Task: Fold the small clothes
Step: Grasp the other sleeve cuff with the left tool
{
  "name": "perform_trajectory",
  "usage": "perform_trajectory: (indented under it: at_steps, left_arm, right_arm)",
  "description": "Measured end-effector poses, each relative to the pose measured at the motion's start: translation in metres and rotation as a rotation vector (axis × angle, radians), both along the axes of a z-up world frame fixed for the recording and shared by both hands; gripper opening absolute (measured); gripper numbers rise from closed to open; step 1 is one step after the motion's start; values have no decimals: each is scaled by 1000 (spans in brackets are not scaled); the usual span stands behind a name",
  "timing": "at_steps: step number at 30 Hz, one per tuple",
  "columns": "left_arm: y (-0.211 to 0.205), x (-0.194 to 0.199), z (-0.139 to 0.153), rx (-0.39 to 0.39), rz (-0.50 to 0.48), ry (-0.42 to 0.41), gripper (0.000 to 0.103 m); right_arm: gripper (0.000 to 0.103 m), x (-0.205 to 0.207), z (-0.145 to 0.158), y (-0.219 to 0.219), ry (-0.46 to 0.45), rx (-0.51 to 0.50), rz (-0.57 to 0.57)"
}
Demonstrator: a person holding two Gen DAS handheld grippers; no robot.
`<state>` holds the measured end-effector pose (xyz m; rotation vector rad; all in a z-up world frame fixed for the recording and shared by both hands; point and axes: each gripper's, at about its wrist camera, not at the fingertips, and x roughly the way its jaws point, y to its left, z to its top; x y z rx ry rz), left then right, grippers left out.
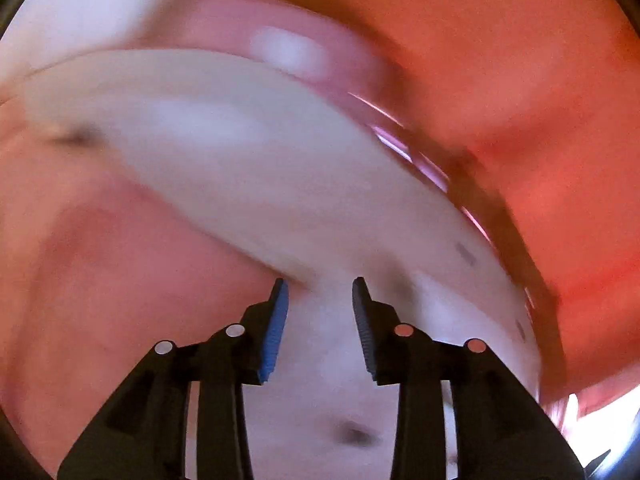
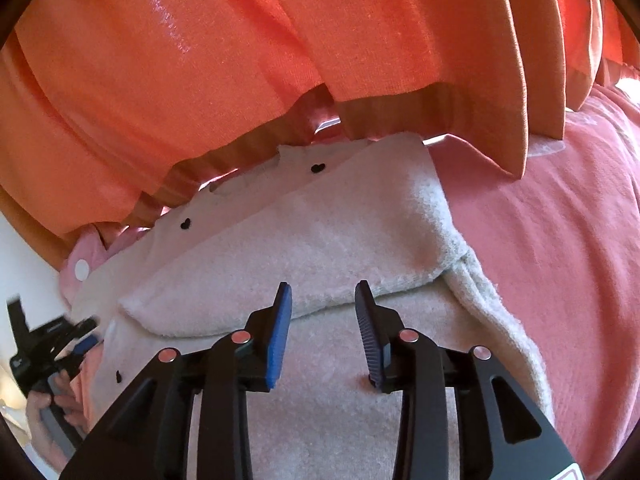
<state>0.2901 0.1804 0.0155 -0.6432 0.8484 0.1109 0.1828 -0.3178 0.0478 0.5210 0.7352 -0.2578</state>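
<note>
A small cream fleece garment with black heart marks (image 2: 320, 240) lies on the pink bed cover (image 2: 560, 240), one flap folded across it. My right gripper (image 2: 323, 292) is open and empty just above the fold's near edge. The left gripper (image 2: 80, 344) shows at that view's left edge, beside the garment's left side. The left wrist view is motion-blurred: the cream garment (image 1: 248, 160) fills the middle, and my left gripper (image 1: 319, 286) is open over it with nothing between the fingers.
Orange curtains (image 2: 240, 60) hang right behind the garment and brush the bed. A pink garment with white dots (image 2: 86, 256) lies at the cream garment's far left. A white wall (image 2: 24, 248) is at the left.
</note>
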Motion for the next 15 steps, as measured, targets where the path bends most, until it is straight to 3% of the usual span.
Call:
perform_trajectory:
  at_steps: [4,8,9,10,11,13,15]
  left_arm:
    - [99,-4,-5,-59,184,19,46]
    - [148,11,-25,-223,258,14,49]
    - [149,17,-29,-250,264,13,42]
    - [149,27,-31,-271,270,15,20]
    - [146,32,-29,-286,268,7,8]
    - [129,41,-6,-227,259,-45,6]
    - [91,53,39,-83,200,-140,6]
  right_arm:
    - [34,4,-4,10,15,-28,15]
    - [34,9,-9,21,38,-64,36]
    - [34,10,-10,23,43,-74,38]
    - [34,11,-10,24,46,-86,41]
    - [35,11,-10,25,48,-94,42]
    - [35,12,-10,24,46,-94,38]
    - [35,11,-9,22,41,-88,33]
